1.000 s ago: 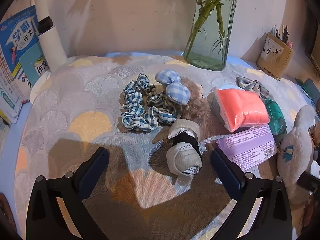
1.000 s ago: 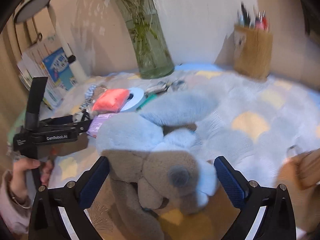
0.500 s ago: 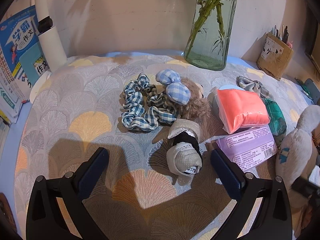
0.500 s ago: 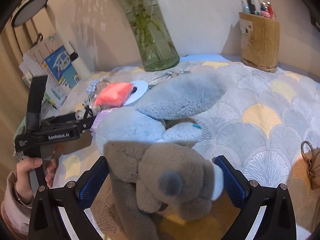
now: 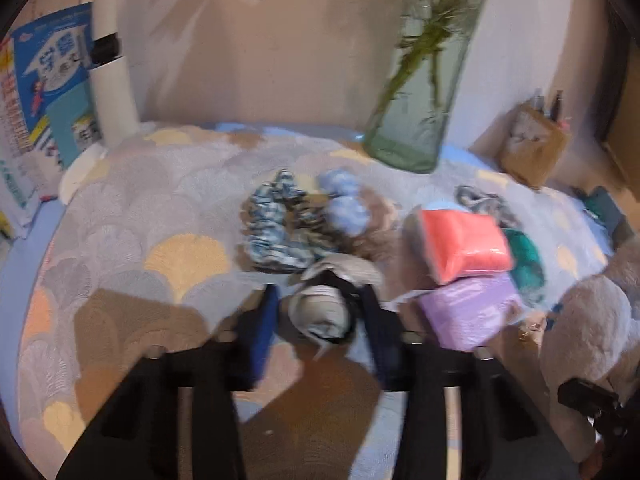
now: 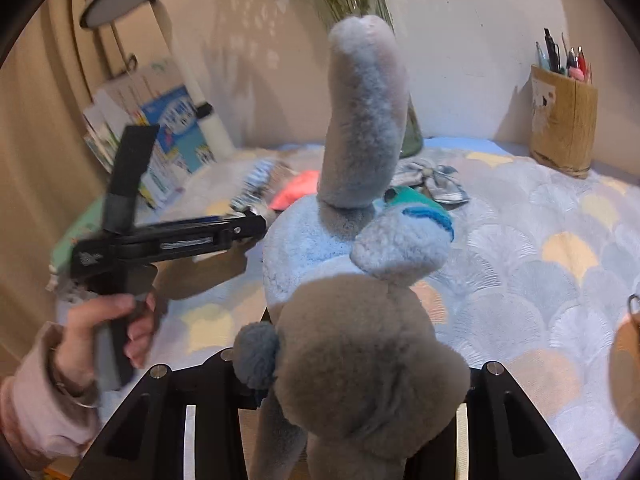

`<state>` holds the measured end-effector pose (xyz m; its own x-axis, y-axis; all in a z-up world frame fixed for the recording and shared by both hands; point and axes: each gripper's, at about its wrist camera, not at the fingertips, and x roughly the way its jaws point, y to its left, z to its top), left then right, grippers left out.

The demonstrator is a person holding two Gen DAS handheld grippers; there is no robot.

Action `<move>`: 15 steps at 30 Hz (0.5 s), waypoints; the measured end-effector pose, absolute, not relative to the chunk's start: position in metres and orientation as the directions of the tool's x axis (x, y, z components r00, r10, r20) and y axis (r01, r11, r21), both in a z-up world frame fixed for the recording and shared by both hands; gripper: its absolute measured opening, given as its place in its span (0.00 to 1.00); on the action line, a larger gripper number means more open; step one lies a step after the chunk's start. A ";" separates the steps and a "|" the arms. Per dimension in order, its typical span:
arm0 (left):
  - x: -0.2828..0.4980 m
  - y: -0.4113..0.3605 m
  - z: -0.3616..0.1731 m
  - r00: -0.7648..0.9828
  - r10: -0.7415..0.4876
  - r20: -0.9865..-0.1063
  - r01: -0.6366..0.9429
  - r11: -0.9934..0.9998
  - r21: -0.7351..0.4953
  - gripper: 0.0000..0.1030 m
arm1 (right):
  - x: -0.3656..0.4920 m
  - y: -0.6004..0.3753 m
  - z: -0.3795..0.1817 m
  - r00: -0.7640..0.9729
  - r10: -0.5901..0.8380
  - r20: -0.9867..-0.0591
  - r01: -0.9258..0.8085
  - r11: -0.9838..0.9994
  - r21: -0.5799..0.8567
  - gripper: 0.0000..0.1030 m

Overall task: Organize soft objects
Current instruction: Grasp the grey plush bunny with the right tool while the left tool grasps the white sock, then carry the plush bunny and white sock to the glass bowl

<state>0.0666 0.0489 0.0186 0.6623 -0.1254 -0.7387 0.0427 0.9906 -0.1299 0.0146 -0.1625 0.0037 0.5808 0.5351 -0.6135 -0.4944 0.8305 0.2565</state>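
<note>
On the shell-patterned cloth point(image 5: 120, 216), left gripper point(image 5: 318, 316) jaws are closing around rolled socks point(image 5: 324, 312), contact blurred; right gripper point(image 6: 352, 384) is closing on the plush rabbit point(image 6: 352, 320).

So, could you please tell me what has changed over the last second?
Both claws are closing: the left claw around the rolled socks, the right claw around the plush rabbit, whose ear now stands up. The scrunchie and orange pack stayed put.

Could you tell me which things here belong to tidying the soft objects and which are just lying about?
Part of the job:
- plush rabbit
- rolled sock bundle
- checked scrunchie
- blue bow
- orange pouch

Just lying about:
- glass vase
- pen holder
- books
</note>
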 end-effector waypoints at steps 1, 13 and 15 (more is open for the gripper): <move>0.067 0.048 0.019 0.663 -0.127 -0.738 0.048 0.991 -0.128 0.25 | 0.014 -0.165 0.005 0.584 0.548 -0.599 -0.496 0.825 0.270 0.42; 0.051 0.049 0.030 0.714 -0.140 -0.686 0.044 0.987 -0.155 0.25 | 0.017 -0.189 0.001 0.559 0.621 -0.550 -0.465 0.784 0.412 0.43; 0.046 0.049 0.032 0.729 -0.125 -0.673 0.031 0.988 -0.150 0.25 | 0.015 -0.191 0.003 0.568 0.624 -0.537 -0.471 0.781 0.409 0.42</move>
<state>0.0461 0.0492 0.0325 0.7292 -0.1253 -0.6727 0.0311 0.9881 -0.1504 0.0145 -0.1908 0.0032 0.5680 0.6237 -0.5370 -0.4714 0.7814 0.4090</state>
